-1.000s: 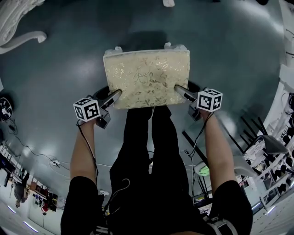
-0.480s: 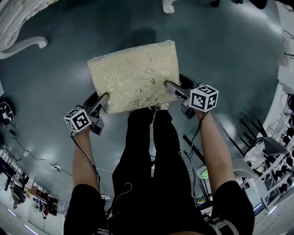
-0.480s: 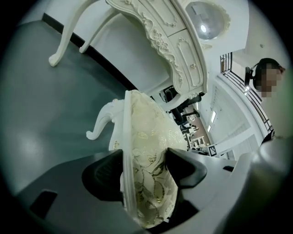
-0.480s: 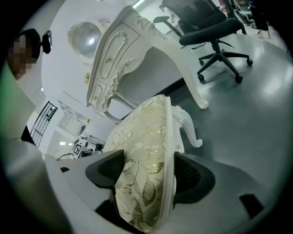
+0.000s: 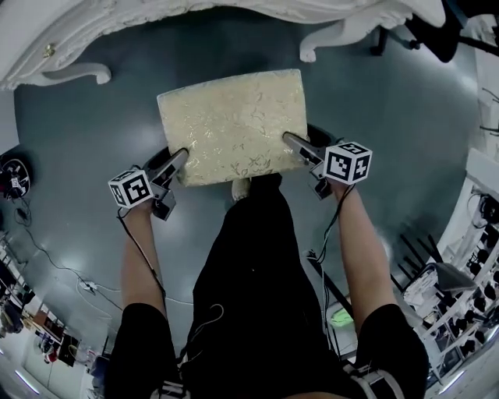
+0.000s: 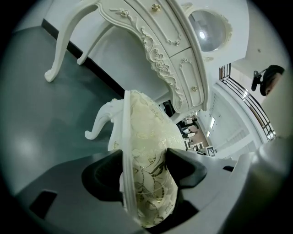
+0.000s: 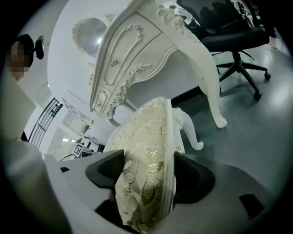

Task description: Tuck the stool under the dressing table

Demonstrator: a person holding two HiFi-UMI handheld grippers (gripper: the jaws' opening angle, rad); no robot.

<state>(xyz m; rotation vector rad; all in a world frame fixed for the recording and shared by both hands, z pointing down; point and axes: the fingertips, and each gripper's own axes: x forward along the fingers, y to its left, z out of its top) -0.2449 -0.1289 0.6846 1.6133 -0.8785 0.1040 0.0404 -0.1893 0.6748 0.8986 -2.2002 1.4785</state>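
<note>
Stool (image 5: 234, 128): a rectangular padded seat in cream fabric with a shiny gold leaf pattern. It sits mid-frame in the head view, just short of the dressing table's front edge.
Stool leg (image 6: 98, 125): white, carved, curling outward at the foot.
My left gripper (image 5: 181, 158): the dark jaws are clamped on the cushion's lower-left edge, with the fabric squeezed between them.
My right gripper (image 5: 290, 142): it is closed the same way on the lower-right edge, one jaw above the padding and one under the seat rim.
Dressing table (image 5: 234, 12): glossy white across the top of the frame, with scrolled carving, curved legs and small gold drawer knobs.
Mirror (image 6: 208, 29): oval, in a white frame.
Floor (image 5: 93, 195): smooth dark grey-green with a soft sheen.
Office chair (image 7: 229, 32): black, on a star base, upper right of the right gripper view.
</note>
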